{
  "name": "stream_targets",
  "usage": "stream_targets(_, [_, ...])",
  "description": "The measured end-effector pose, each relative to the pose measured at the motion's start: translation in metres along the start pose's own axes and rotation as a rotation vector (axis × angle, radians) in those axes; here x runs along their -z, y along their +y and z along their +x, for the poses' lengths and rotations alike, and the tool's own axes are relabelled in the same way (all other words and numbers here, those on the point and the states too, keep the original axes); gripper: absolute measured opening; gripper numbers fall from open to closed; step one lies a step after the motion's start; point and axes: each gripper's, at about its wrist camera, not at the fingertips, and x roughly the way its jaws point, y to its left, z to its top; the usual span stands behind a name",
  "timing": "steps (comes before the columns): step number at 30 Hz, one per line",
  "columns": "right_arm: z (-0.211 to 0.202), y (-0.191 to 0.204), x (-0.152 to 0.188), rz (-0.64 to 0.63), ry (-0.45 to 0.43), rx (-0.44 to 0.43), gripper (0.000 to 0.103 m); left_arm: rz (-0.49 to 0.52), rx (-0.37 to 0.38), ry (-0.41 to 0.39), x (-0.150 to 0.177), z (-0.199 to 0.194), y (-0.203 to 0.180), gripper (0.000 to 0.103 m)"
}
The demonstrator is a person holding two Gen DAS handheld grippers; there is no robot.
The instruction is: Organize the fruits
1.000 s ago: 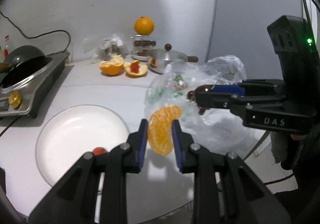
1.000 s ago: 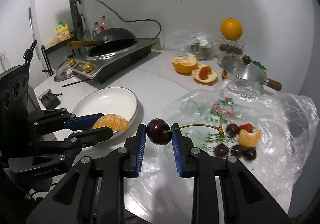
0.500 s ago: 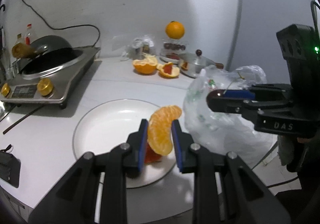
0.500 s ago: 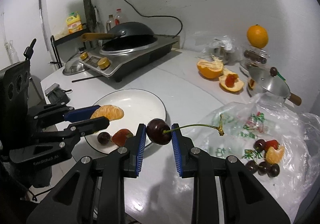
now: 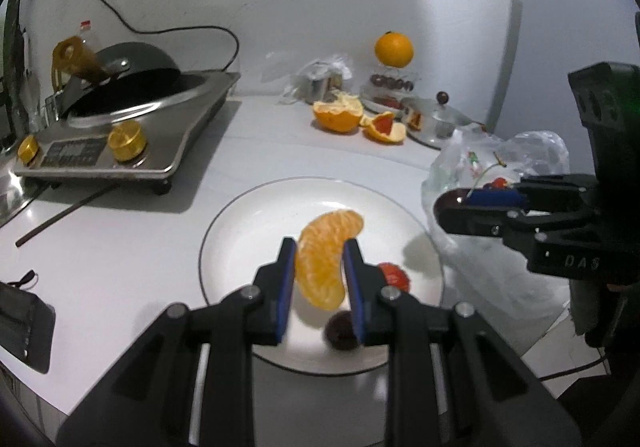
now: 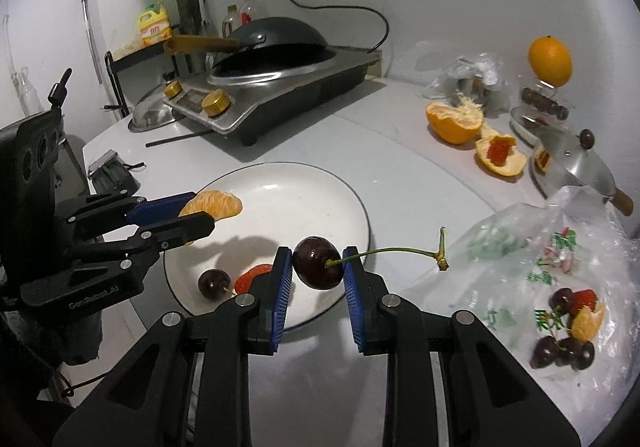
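My left gripper (image 5: 319, 267) is shut on an orange tangerine segment (image 5: 326, 259) and holds it above the white plate (image 5: 240, 223). The gripper also shows in the right wrist view (image 6: 196, 213), over the plate's left rim (image 6: 320, 175). My right gripper (image 6: 317, 267) is shut on a dark cherry (image 6: 318, 263) with a long green stem, above the plate's near right edge. On the plate lie a cherry (image 6: 214, 284) and a strawberry (image 6: 254, 277). A clear plastic bag (image 6: 560, 271) at the right holds several cherries, a strawberry and a tangerine piece.
An induction cooker with a wok (image 6: 276, 59) stands at the back left. Peeled orange halves (image 6: 456, 121), a whole orange on a jar (image 6: 550, 55) and a steel pot lid (image 6: 576, 163) sit at the back right. A dark chopstick (image 5: 64, 213) lies left of the plate.
Both grippers have moved left, away from the bag to over the plate, each still holding its fruit. The cherry and strawberry on the plate have come into view.
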Motion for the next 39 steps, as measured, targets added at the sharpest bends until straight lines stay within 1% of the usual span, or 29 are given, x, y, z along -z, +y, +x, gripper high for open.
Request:
stream_targets(3, [0.011,0.003,0.000,0.001,0.018,-0.005,0.027,0.005,-0.011,0.005,0.002,0.004,0.004,0.024])
stream_targets(10, [0.034,0.006,0.000,0.011,0.054,-0.009,0.027,0.008,-0.001,0.027,0.005,0.014,0.009,0.024])
stream_targets(16, [0.044,0.009,0.001,0.017,0.071,-0.006,0.027,-0.005,0.007,0.049,0.007,0.017,0.015,0.026])
stream_targets(22, [0.044,0.009,0.001,0.024,0.073,-0.005,0.027,-0.001,-0.003,0.072,0.008,0.020,0.015,0.026])
stream_targets(31, [0.037,0.008,0.004,0.024,0.068,0.000,0.028,0.002,-0.024,0.066,0.006,0.016,0.012,0.029])
stream_targets(33, [0.032,0.008,0.005,0.029,0.058,-0.003,0.035,0.004,-0.028,0.062,0.006,0.013,0.011,0.029])
stream_targets(39, [0.019,0.005,0.007,0.031,0.038,-0.004,0.036,0.005,-0.045,0.060,0.006,0.009,0.005,0.030])
